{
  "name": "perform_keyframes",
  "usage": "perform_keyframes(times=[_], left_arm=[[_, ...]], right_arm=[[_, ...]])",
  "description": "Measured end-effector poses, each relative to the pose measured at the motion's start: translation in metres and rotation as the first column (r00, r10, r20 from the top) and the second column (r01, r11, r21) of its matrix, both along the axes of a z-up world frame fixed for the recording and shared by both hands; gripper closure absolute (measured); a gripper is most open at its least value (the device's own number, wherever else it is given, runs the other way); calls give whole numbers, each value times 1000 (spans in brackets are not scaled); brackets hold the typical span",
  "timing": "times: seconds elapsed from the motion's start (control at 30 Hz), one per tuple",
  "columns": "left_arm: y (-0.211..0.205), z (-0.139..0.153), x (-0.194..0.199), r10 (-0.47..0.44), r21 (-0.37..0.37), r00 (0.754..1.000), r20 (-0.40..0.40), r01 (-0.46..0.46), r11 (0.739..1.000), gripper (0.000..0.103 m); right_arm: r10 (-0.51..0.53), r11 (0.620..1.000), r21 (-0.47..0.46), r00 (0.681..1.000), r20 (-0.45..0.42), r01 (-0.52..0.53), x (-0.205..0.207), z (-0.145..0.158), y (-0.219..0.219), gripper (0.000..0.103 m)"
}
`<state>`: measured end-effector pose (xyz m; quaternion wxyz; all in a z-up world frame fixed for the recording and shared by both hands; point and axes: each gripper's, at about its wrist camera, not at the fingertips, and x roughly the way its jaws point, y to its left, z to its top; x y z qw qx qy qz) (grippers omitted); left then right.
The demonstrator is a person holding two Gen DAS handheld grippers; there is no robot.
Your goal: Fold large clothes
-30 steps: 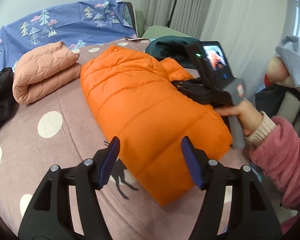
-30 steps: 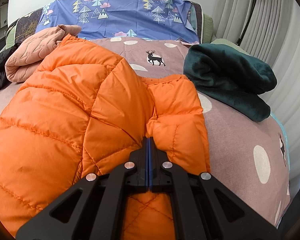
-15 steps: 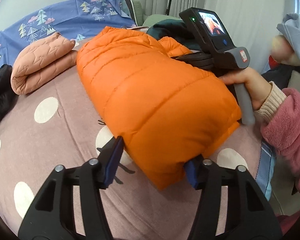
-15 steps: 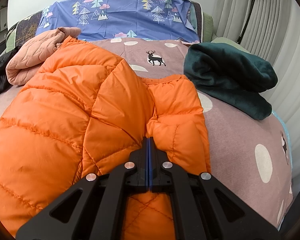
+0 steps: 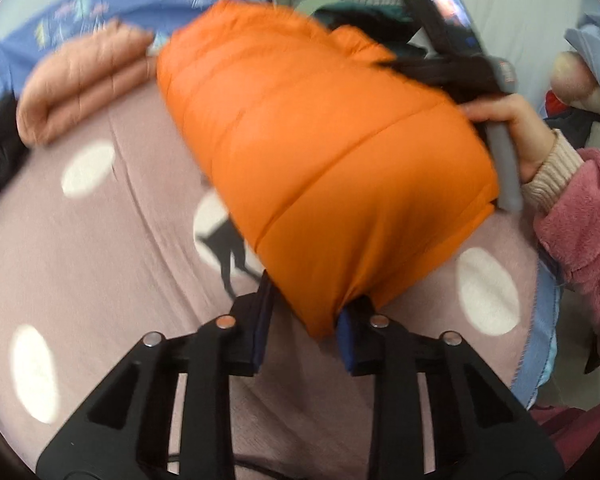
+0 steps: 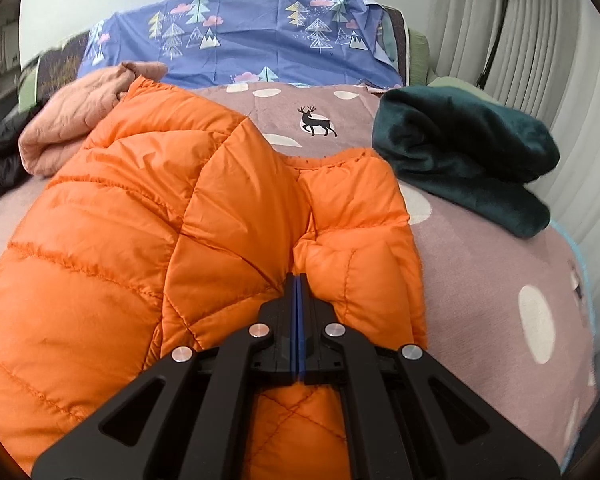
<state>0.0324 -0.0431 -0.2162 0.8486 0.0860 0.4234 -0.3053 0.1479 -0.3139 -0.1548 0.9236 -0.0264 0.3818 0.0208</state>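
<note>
We saw the puffy orange quilted down jacket [image 5: 324, 152] lying on the mauve polka-dot bed cover [image 5: 100, 240]; our left hand-held gripper [image 5: 302, 320] had just been closing, its blue pads pinching the jacket's lower corner, while our right hand-held gripper [image 6: 297, 312] was fully shut, tips pressed into the jacket's folds

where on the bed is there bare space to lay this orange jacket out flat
Bare bedspread shows left of the orange jacket, below the pink quilt, and to its right, below the dark green garment. The head end is crowded: pink quilt, black garment, green garment.
</note>
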Motion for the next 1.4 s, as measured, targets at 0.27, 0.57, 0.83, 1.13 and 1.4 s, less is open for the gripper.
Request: perform_keyframes(times=[0.27,0.57,0.83,1.13,1.4], left_arm=[[9,36,-36,-107,30,991,78,105,994,91],[-32,111,41,-82,-152,976,200,113,982,89],[-46,26,83,-64,-102,990,127,77,992,89],[-49,84,101,-41,-174,991,126,63,983,86],[-100,81,206,23,-66,1000,17,-22,998,85]], right_arm=[[11,998,57,1000,10,-11,-7,6,-6,102],[18,995,93,1000,14,-19,-9,6,-11,102],[41,983,179,999,29,-46,-8,-10,-27,103],[57,975,210,997,52,-67,-11,-4,-31,102],[58,979,192,997,46,-65,-10,-8,-30,102]])
